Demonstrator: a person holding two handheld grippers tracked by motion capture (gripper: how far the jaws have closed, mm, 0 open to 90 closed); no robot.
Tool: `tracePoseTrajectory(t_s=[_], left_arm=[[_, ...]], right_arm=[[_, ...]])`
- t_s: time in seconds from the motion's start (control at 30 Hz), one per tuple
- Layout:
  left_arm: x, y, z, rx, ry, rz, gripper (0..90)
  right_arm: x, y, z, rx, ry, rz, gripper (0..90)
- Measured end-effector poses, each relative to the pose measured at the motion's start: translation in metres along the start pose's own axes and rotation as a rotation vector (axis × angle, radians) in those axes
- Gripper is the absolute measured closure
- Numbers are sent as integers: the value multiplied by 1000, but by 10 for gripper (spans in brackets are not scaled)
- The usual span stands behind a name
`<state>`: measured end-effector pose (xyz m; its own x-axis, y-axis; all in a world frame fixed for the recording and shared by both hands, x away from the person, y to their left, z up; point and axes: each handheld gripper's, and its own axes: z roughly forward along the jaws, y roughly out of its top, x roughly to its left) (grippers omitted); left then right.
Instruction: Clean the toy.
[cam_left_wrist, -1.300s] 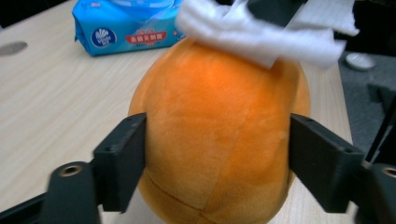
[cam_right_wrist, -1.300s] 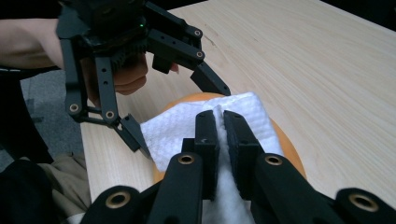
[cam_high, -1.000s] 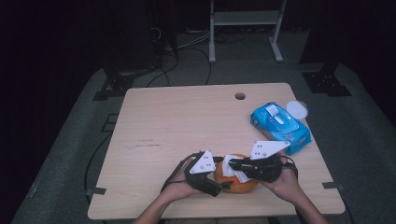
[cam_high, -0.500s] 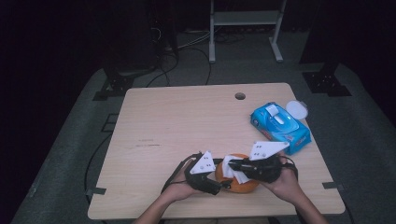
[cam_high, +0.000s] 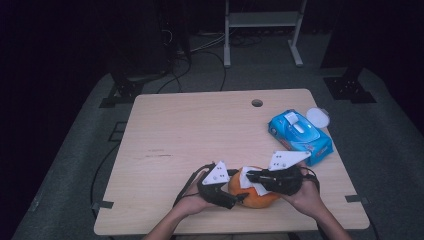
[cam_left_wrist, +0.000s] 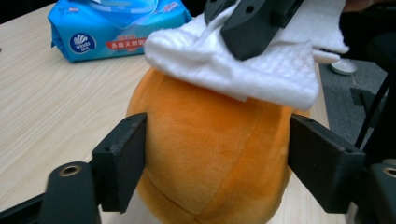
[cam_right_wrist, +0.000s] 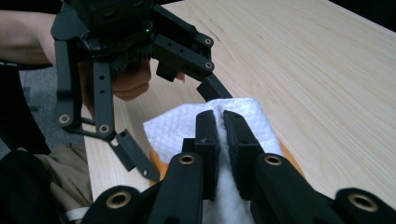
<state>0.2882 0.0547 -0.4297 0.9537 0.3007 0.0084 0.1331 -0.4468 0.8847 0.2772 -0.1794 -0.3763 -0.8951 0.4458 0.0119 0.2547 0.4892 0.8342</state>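
Light wooden desk (cam_high: 200, 135), cable hole near far edge. Orange plush ball (cam_high: 255, 196) at near edge; blue wipes pack (cam_high: 299, 136) toward right edge.

One orange plush ball (cam_high: 255, 196), one white wipe (cam_left_wrist: 243, 60), seemingly one wipes pack (cam_high: 300, 136).

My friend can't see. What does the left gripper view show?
Two black tongs hug a round orange plush ball on a pale wooden table. The other gripper presses a folded white wipe onto its top; a blue wipes pack lies behind.
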Motion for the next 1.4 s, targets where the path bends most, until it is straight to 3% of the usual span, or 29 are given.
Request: tracePoseTrajectory(t_s=[0.2,0.3,0.37,0.43,0.5,0.57,0.67,0.8,0.83,0.87,0.93,0.97,1.03,1.07,1.13,1.17,1.2,1.23,1.3,1.4], left_arm=[[10,-8,-5,34,-13,-35,269],[17,-13,-9,47,-26,-54,269],[18,-13,-11,50,-39,-66,251],[20,-9,-11,36,-53,-81,188],[20,-4,-11,-22,-62,-96,116],[16,1,-8,-19,-57,-65,88],[10,-2,1,27,-60,-17,88],[8,1,-4,-1,6,28,325],[8,4,-6,-24,33,45,356],[6,7,-7,-49,93,86,376],[6,10,-8,-69,167,137,385],[6,10,-8,-76,183,139,378],[8,7,-5,-63,178,132,336],[11,0,-1,-25,122,90,275],[18,-2,-4,-40,59,25,203],[20,-2,-8,-48,43,2,177],[25,-1,-12,-65,35,-46,152],[27,-1,-14,-62,46,-75,119],[29,-5,-13,-37,46,-87,122],[29,-11,-9,-7,28,-101,207]], right_arm=[[-17,-11,-10,-1,-20,53,841],[-29,-23,-16,12,-35,97,841],[-35,-29,-18,7,-22,137,841],[-34,-29,-17,6,-14,141,841],[-30,-26,-14,1,-2,128,841],[-24,-22,-9,-6,33,109,840],[-17,-17,-1,7,44,83,840],[-19,-15,2,1,32,100,841],[-21,-13,1,-8,21,102,841],[-23,-11,-1,-22,8,106,842],[-27,-5,-4,-54,-15,113,842],[-29,-3,-4,-67,-18,122,842],[-31,-2,-2,-74,-23,127,842],[-35,-7,8,-46,-24,133,842],[-36,-14,15,-30,5,146,843],[-36,-19,17,-24,26,151,843],[-36,-20,17,-30,37,155,843],[-35,-20,14,-29,49,156,843],[-33,-21,12,-30,49,150,842],[-33,-23,13,-22,49,143,843]])
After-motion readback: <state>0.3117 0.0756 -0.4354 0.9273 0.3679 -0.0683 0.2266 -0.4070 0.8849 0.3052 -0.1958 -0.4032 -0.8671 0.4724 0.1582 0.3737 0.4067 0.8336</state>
